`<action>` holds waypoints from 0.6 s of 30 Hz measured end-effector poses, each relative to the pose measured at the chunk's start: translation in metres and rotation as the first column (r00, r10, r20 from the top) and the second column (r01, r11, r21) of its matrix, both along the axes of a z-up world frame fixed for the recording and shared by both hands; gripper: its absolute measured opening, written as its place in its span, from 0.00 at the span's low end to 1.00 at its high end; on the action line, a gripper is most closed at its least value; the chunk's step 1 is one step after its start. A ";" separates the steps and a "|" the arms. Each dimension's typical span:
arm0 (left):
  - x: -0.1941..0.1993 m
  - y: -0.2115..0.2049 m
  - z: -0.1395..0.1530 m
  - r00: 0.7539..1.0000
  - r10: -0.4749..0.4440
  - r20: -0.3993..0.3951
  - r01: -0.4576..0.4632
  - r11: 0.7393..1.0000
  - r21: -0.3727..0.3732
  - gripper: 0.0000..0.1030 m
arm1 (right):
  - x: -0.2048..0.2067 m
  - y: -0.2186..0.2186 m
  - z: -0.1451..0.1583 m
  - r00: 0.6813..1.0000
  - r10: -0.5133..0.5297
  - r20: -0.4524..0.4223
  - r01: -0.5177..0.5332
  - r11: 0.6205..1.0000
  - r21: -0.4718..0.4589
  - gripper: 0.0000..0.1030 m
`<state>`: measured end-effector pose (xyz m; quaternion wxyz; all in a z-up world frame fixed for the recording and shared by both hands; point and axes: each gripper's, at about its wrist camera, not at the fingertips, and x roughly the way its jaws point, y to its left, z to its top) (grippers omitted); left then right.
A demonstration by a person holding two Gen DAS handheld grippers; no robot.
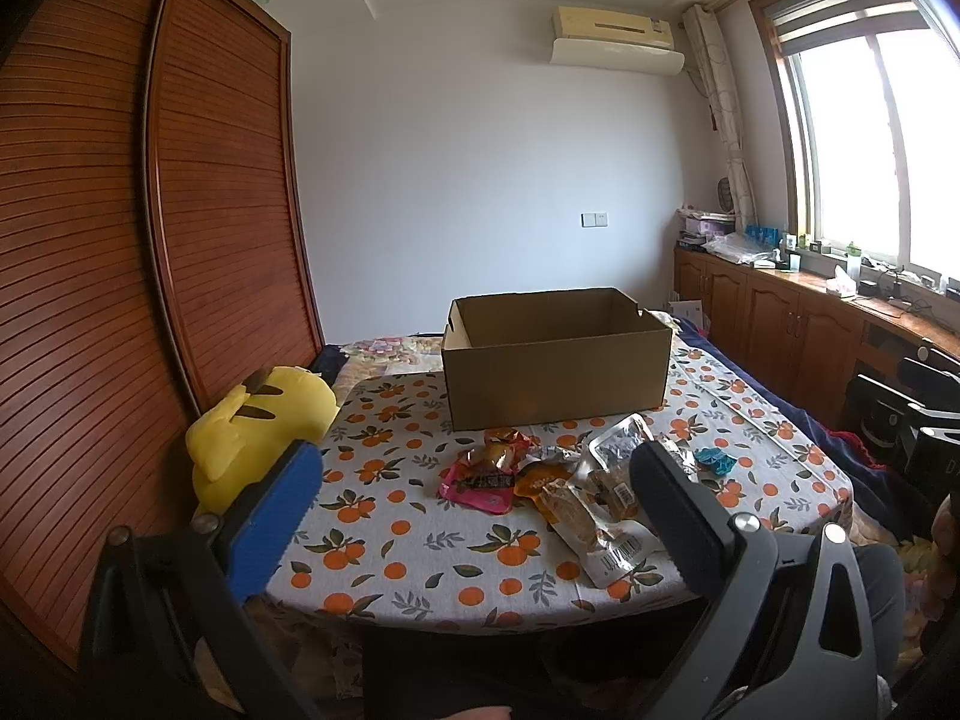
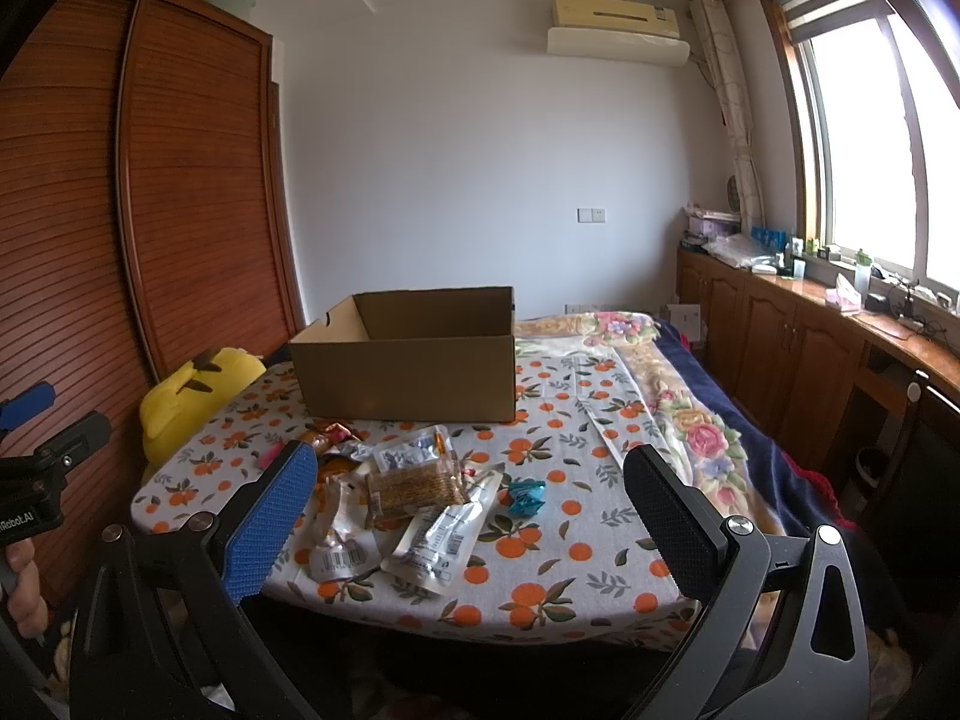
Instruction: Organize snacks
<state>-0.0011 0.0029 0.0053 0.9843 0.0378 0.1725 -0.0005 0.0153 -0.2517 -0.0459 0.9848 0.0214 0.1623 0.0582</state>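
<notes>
Cardboard box [image 1: 555, 354] floor hidden behind its near wall. Snack packets [image 2: 414, 498] overlap beyond the fingertips; labels illegible.

There is one cardboard box [image 2: 408, 369] on the table [image 2: 600, 516], near the middle of the frame. In front of it, lower in the frame, lies one heap of snack packs [image 2: 396, 498]. They overlap, so the number is hard to tell, but about seven or eight show. One is pink [image 1: 477, 489]. One is small and blue [image 2: 527, 497] and lies alone to the right of the heap. One yellow plush toy [image 1: 264, 426] sits at the left of the frame. There are two grippers, the left gripper [image 1: 474, 492] and the right gripper [image 2: 471, 495], and each has two jaws, wide apart.
</notes>
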 end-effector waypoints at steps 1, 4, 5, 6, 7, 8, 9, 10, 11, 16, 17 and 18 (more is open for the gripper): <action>0.000 0.000 0.000 1.000 0.001 0.000 -0.001 1.000 0.000 1.00 | 0.000 0.000 0.000 1.000 0.000 0.000 0.000 1.000 0.000 1.00; 0.000 0.000 0.001 1.000 -0.001 0.001 0.001 1.000 0.000 1.00 | 0.000 0.000 0.000 1.000 0.000 0.000 0.000 1.000 0.000 1.00; 0.000 0.000 0.000 1.000 0.001 0.001 -0.001 1.000 0.001 1.00 | 0.000 0.000 0.000 1.000 0.000 0.000 0.000 1.000 0.000 1.00; 0.000 0.000 0.000 1.000 0.001 0.001 -0.001 1.000 0.001 1.00 | 0.000 0.000 -0.001 1.000 0.000 0.001 0.000 1.000 0.000 1.00; 0.000 0.000 0.001 1.000 0.000 0.001 0.000 1.000 0.000 1.00 | 0.001 0.000 -0.001 1.000 0.000 0.001 0.000 1.000 -0.001 1.00; 0.000 -0.001 0.000 1.000 0.000 0.001 0.000 1.000 0.001 1.00 | 0.000 0.000 -0.001 1.000 0.000 0.000 0.000 1.000 0.001 1.00; -0.001 -0.002 0.001 1.000 0.000 0.002 0.000 1.000 0.002 1.00 | 0.001 0.000 -0.001 1.000 0.000 0.000 0.000 1.000 0.000 1.00; -0.002 -0.002 0.002 1.000 0.000 0.002 0.000 1.000 0.002 1.00 | 0.001 0.000 -0.001 1.000 0.000 0.000 0.000 1.000 0.001 1.00; -0.002 -0.002 0.003 1.000 -0.001 0.003 0.001 1.000 0.002 1.00 | 0.000 0.000 -0.001 1.000 -0.001 0.001 0.001 1.000 0.000 1.00; -0.001 0.000 0.006 1.000 0.001 0.008 -0.001 1.000 0.002 1.00 | 0.003 -0.002 -0.001 1.000 -0.002 0.001 0.002 1.000 0.001 1.00; -0.001 0.000 0.007 1.000 0.001 0.007 -0.001 1.000 0.002 1.00 | 0.003 -0.001 -0.002 1.000 -0.002 0.001 0.002 1.000 -0.001 1.00; -0.001 0.000 0.006 1.000 0.001 0.008 -0.001 1.000 0.002 1.00 | 0.003 -0.002 -0.002 1.000 -0.003 0.001 0.003 1.000 -0.001 1.00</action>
